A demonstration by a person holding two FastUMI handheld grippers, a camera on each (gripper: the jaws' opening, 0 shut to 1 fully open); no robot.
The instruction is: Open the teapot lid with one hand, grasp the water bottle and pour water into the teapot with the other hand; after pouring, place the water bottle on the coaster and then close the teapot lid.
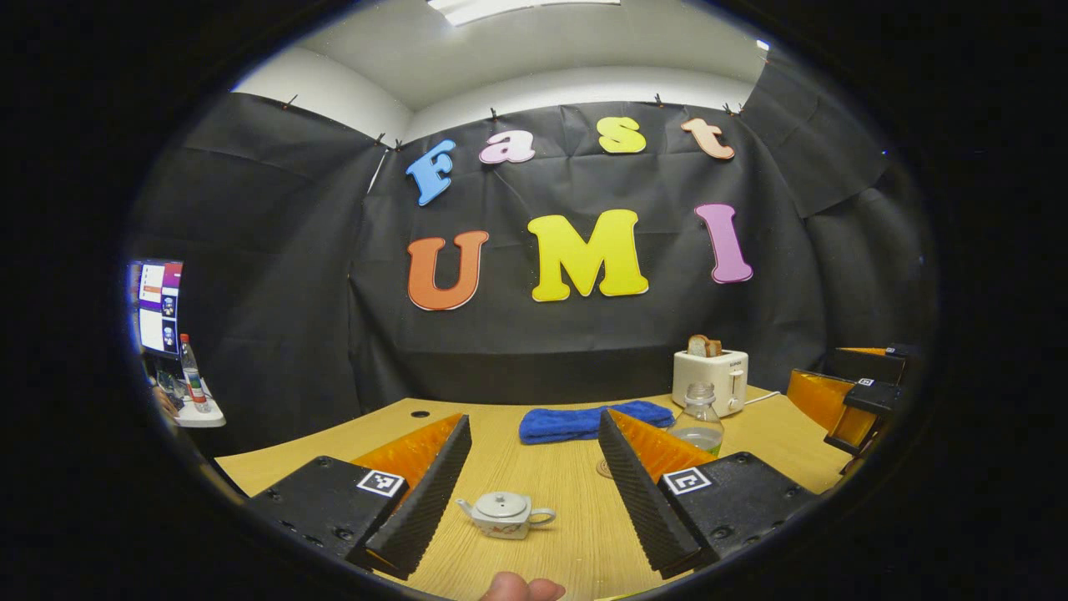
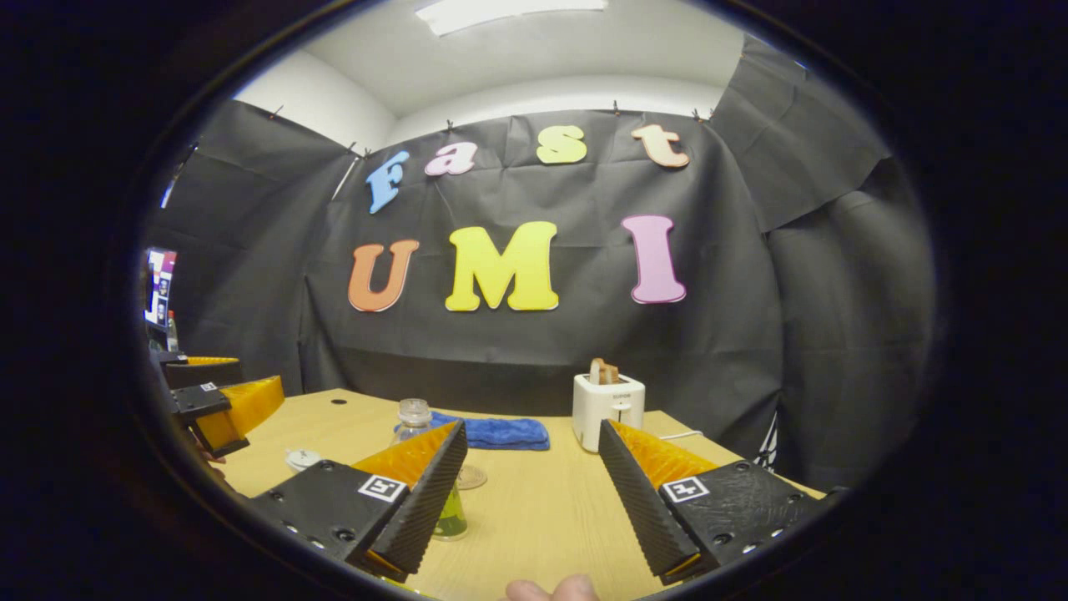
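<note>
A small white teapot (image 1: 506, 513) with its lid on sits on the wooden table (image 1: 576, 534), low between the fingers of my left gripper (image 1: 532, 442), which is open and empty. A clear water bottle (image 1: 699, 417) without a cap stands behind that gripper's right finger, beside a round coaster (image 1: 602, 468). In the right gripper view the bottle (image 2: 415, 417) stands partly behind the left finger of my open right gripper (image 2: 531, 442), holding a little greenish liquid. The coaster (image 2: 470, 477) lies just right of it. The teapot (image 2: 302, 459) is farther left, near my left gripper (image 2: 219, 405).
A white toaster (image 1: 711, 376) holding bread stands at the back right of the table, with a folded blue towel (image 1: 594, 420) to its left. The toaster (image 2: 607, 405) and towel (image 2: 501, 432) lie beyond the right gripper. A monitor (image 1: 157, 305) is off to the left.
</note>
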